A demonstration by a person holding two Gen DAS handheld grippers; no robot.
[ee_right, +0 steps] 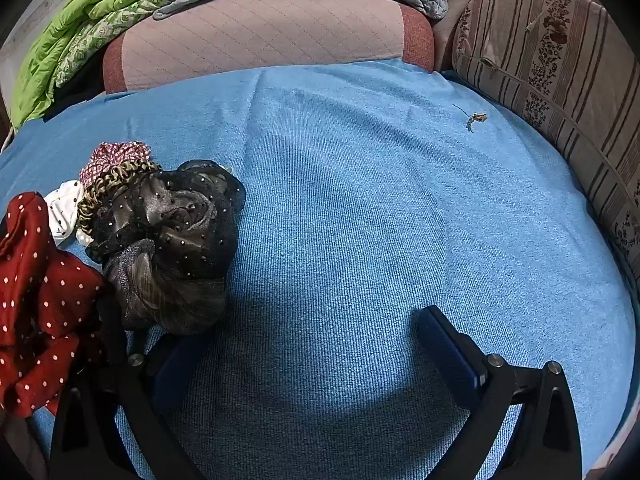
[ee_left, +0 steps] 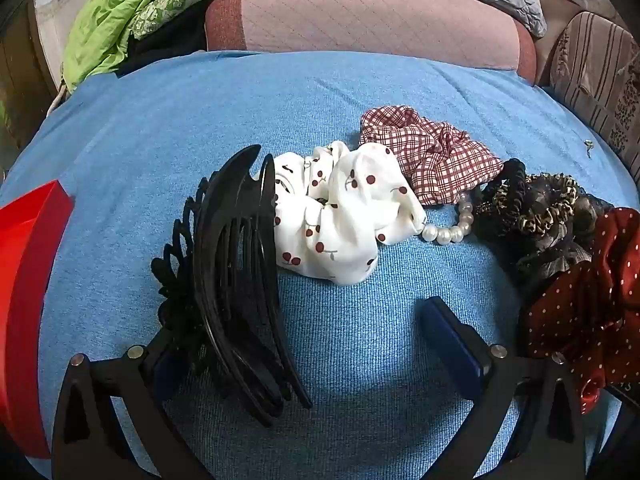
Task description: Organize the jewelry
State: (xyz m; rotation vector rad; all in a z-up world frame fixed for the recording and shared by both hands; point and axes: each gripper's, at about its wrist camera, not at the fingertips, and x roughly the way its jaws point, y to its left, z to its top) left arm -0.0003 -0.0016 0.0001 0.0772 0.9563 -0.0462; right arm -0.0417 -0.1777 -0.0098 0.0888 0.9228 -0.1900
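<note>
The black claw clip (ee_left: 236, 280) lies on the blue cover (ee_left: 360, 340), against the left tool's (ee_left: 316, 344) left finger, long axis running away from the camera, teeth toward the gap. That tool is wide open and grips nothing. Just beyond sit a cherry scrunchie (ee_left: 344, 216), plaid scrunchie (ee_left: 432, 156), pearl bracelet (ee_left: 452, 228), dark lace scrunchie (ee_left: 548, 220) and dotted red scrunchie (ee_left: 592, 292). A red box (ee_left: 24, 280) is at left. The right tool (ee_right: 316, 344) is wide open, empty, the dark scrunchie by its left finger

Black claw clip (ee_left: 236, 280) upright beside cherry-print scrunchie (ee_left: 340, 216); plaid scrunchie (ee_left: 432, 156), pearl bracelet (ee_left: 448, 232), polka-dot scrunchie (ee_left: 588, 300) alongside
</note>
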